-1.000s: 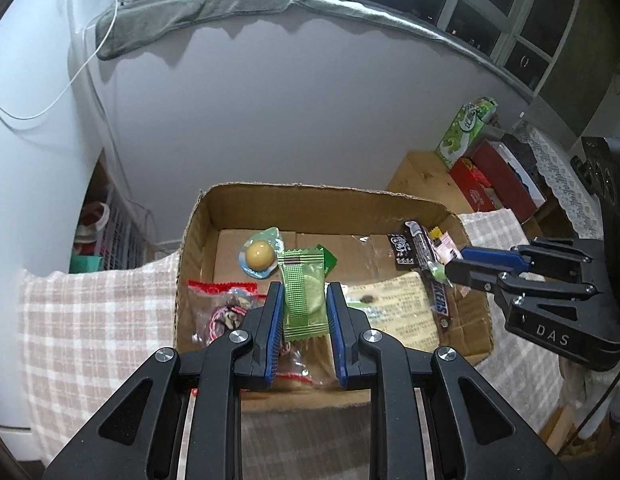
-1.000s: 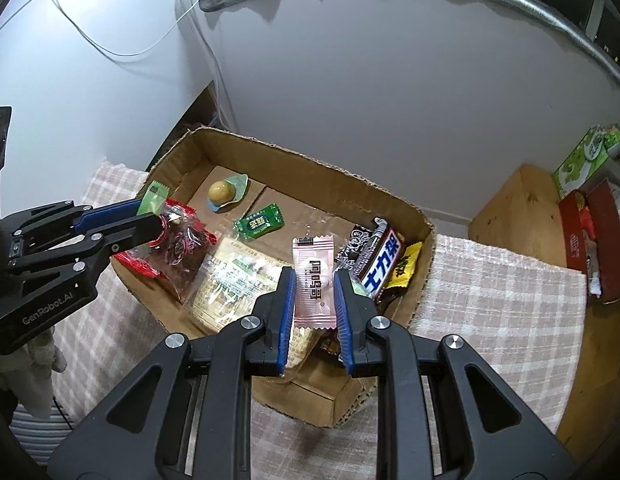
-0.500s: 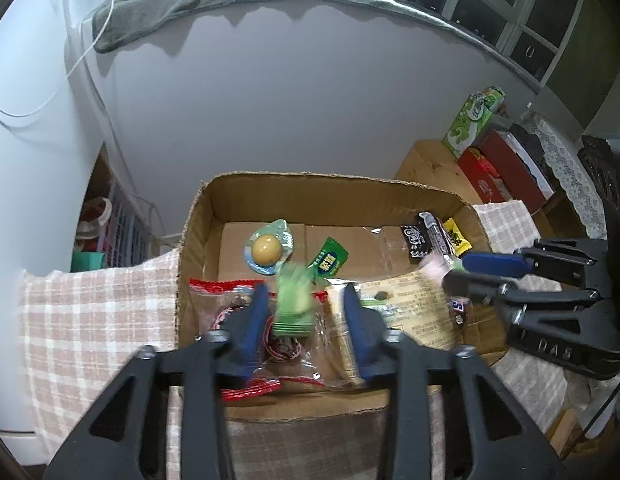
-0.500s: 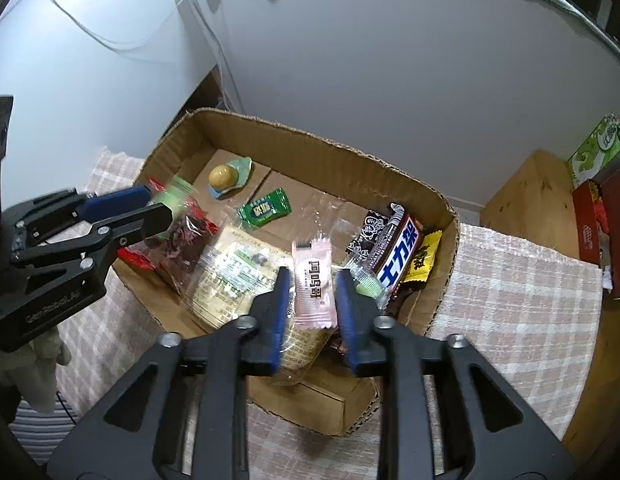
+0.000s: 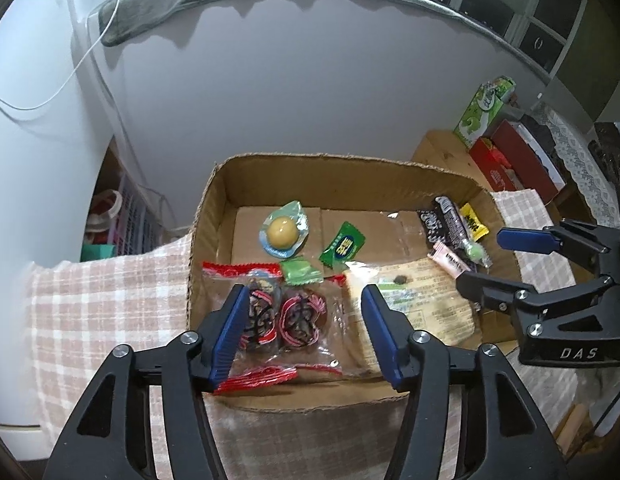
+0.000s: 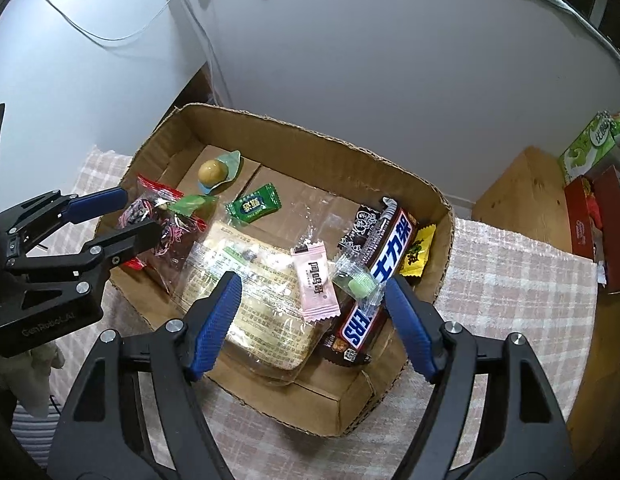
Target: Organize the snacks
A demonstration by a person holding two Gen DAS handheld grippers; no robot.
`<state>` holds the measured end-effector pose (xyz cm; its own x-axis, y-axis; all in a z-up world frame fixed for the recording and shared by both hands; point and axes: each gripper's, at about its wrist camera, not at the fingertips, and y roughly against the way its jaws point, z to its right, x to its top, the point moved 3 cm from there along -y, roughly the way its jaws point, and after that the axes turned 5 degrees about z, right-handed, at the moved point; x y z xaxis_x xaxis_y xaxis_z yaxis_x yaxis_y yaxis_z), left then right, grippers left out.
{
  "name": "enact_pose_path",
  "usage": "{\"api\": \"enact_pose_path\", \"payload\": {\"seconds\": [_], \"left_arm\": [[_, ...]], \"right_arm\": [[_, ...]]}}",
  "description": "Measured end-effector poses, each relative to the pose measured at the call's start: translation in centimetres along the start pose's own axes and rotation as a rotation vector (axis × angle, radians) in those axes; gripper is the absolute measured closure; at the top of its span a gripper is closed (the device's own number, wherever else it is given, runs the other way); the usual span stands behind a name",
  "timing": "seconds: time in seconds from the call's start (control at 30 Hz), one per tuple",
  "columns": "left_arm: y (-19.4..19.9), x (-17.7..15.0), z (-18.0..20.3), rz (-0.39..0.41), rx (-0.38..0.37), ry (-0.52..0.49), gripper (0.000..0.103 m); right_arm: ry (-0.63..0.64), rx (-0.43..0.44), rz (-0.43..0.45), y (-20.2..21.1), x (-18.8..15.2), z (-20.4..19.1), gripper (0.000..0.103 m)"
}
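Both my claws spread empty over the cardboard box (image 6: 444, 216): left gripper (image 5: 302, 330), right gripper (image 6: 312, 316); pink candy (image 6: 316, 280) lies mid-box by the Snickers bar (image 6: 384, 264), so I lift straight up, clear of its near wall.

Two fisheye wrist cameras look steeply down into one cardboard box (image 5: 214, 216) from close above its near edge. The left view catches the right gripper (image 5: 494, 258) at 3 o'clock; the right view catches the left gripper (image 6: 140, 216) at 9 o'clock.
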<state>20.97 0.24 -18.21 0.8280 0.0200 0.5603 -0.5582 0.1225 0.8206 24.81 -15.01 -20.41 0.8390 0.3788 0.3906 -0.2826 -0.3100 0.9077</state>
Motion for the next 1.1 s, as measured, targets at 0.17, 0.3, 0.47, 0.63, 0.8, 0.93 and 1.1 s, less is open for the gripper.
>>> {"api": "enact_pose_path", "payload": {"seconds": [0.17, 0.3, 0.47, 0.63, 0.8, 0.93, 1.1], "left_arm": [[0.4, -0.5, -0.3, -0.001, 0.007, 0.004, 0.038], [1.0, -0.8, -0.6, 0.002, 0.012, 0.008, 0.038], [1.9, -1.2, -0.8, 0.012, 0.018, 0.025, 0.037], [3.0, -1.5, -0.4, 0.025, 0.014, 0.026, 0.037], [4.6, -2.0, 0.0, 0.047, 0.015, 0.036, 0.037], [6.1, -2.5, 0.4, 0.068, 0.012, 0.049, 0.037], [8.3, -3.5, 1.2, 0.094, 0.006, 0.053, 0.037]], "right_arm": [[-0.011, -0.022, -0.010, 0.2, -0.4, -0.1, 0.026], [-0.014, -0.048, -0.001, 0.8, -0.7, -0.2, 0.026], [-0.033, -0.076, 0.022, 2.0, -1.1, -0.1, 0.026], [-0.060, -0.091, 0.058, 4.0, -1.6, -0.1, 0.026], [-0.067, -0.106, 0.078, 5.6, -2.3, -0.4, 0.026], [-0.065, -0.117, 0.102, 7.0, -2.8, -0.8, 0.026], [-0.060, -0.132, 0.138, 9.4, -3.5, -1.6, 0.026]]}}
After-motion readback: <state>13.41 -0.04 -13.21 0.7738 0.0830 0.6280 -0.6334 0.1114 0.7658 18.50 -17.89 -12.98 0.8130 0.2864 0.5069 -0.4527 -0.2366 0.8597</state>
